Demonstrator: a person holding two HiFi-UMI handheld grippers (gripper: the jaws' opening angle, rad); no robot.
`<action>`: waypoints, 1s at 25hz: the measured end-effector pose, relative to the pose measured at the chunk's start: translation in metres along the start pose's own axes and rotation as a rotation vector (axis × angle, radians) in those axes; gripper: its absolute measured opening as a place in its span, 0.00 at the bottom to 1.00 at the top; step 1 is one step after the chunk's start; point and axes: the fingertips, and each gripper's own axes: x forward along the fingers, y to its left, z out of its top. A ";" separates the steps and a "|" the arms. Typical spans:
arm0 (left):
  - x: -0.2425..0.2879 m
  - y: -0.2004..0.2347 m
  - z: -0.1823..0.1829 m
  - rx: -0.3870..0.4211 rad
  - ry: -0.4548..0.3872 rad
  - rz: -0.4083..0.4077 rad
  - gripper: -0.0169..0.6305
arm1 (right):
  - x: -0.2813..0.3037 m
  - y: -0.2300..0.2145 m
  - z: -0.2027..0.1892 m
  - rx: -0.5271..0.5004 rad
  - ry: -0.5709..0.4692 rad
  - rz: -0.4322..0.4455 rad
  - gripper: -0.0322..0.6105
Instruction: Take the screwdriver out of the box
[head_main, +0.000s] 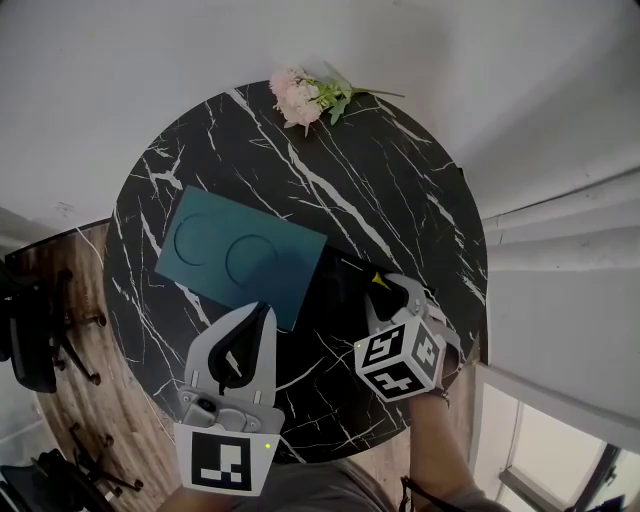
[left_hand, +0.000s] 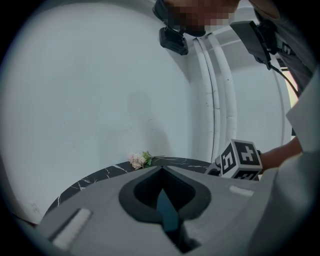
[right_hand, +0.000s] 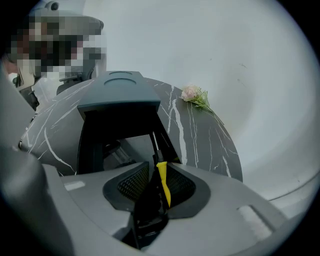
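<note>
Right tool (right_hand: 159, 172) pinches the screwdriver (right_hand: 163, 187) by its black-and-yellow handle, shaft over the open box (right_hand: 91, 145). Left tool (left_hand: 163, 186) pressed on the teal lid (head_main: 240, 250) edge. Risks: lid falling on the shaft if that grip slips; tip snagging the box wall. Flowers (head_main: 305, 98) at the counter (head_main: 400, 180) far edge, well apart, obstructing nothing.

Teal box (head_main: 240, 258), black white-veined marble table (head_main: 400, 200), yellow-and-black screwdriver (right_hand: 162, 182), pink flowers (head_main: 298, 97)
</note>
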 end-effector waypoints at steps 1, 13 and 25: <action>0.000 -0.001 0.000 0.001 -0.002 -0.001 0.03 | -0.001 0.003 0.000 -0.003 0.001 0.008 0.26; -0.010 -0.002 0.004 -0.002 -0.015 0.010 0.03 | -0.015 0.019 0.001 -0.028 -0.012 0.029 0.24; -0.001 0.006 0.001 -0.014 -0.008 0.005 0.03 | 0.003 0.000 -0.005 -0.022 0.039 0.022 0.26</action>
